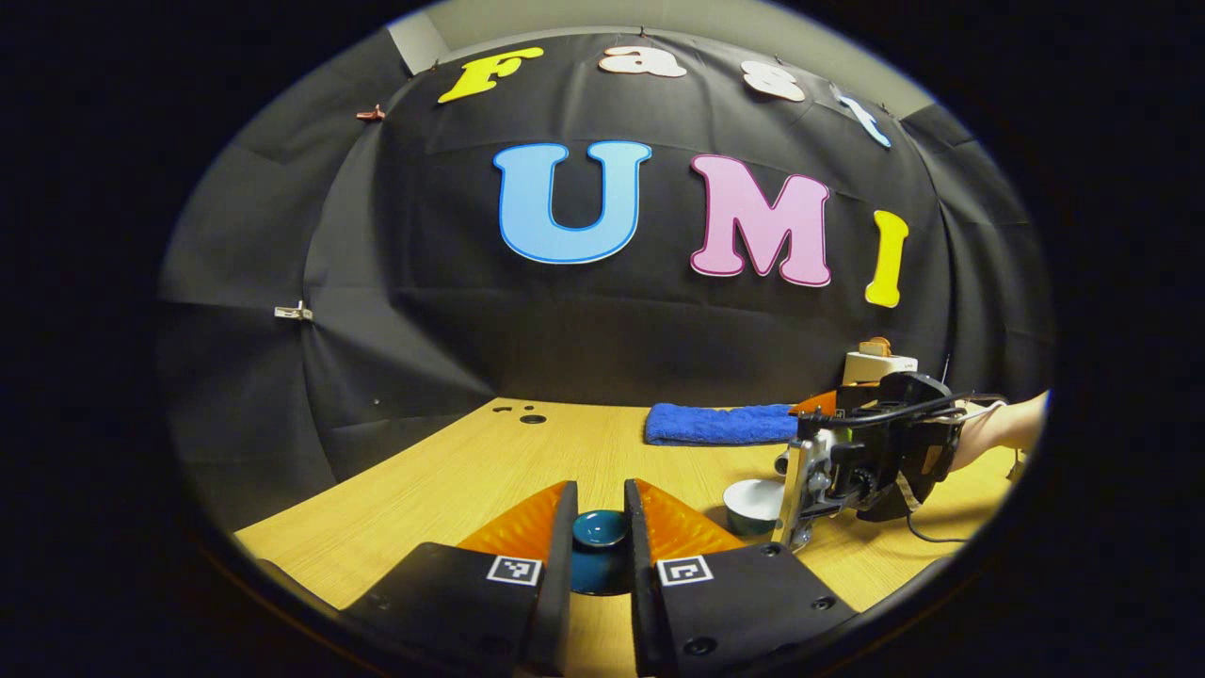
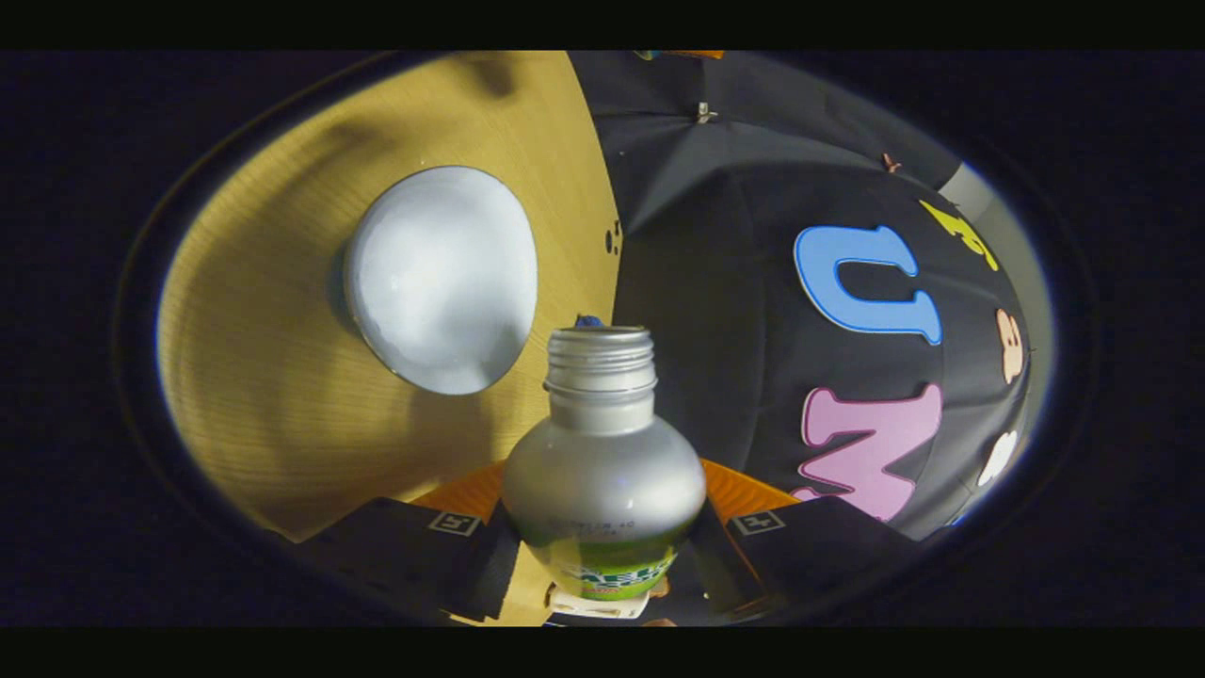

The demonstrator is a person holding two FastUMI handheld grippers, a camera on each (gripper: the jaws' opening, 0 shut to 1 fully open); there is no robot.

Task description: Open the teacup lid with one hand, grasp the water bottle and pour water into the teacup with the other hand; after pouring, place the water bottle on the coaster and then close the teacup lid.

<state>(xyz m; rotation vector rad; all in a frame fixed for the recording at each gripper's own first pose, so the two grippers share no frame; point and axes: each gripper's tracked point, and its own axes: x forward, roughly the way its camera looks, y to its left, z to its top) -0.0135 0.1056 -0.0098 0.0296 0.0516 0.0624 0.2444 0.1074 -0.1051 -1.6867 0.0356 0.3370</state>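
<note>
1. Left gripper [image 1: 600,556]: fingers closed on the dark teal lid [image 1: 600,529], held low over the table [image 1: 452,480], clear of the cup.
2. Right gripper [image 2: 602,556]: clamped on the bottle [image 2: 602,480], tipped sideways for pouring, mouth uncapped.
3. Cup [image 2: 441,280]: open, at 10 o'clock from the bottle's mouth.
4. Blue towel [image 1: 720,424]: at the table's far edge.

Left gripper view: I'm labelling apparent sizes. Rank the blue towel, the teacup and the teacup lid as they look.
1. blue towel
2. teacup lid, though nearness to the camera enlarges it
3. teacup, partly hidden by the right gripper
</note>
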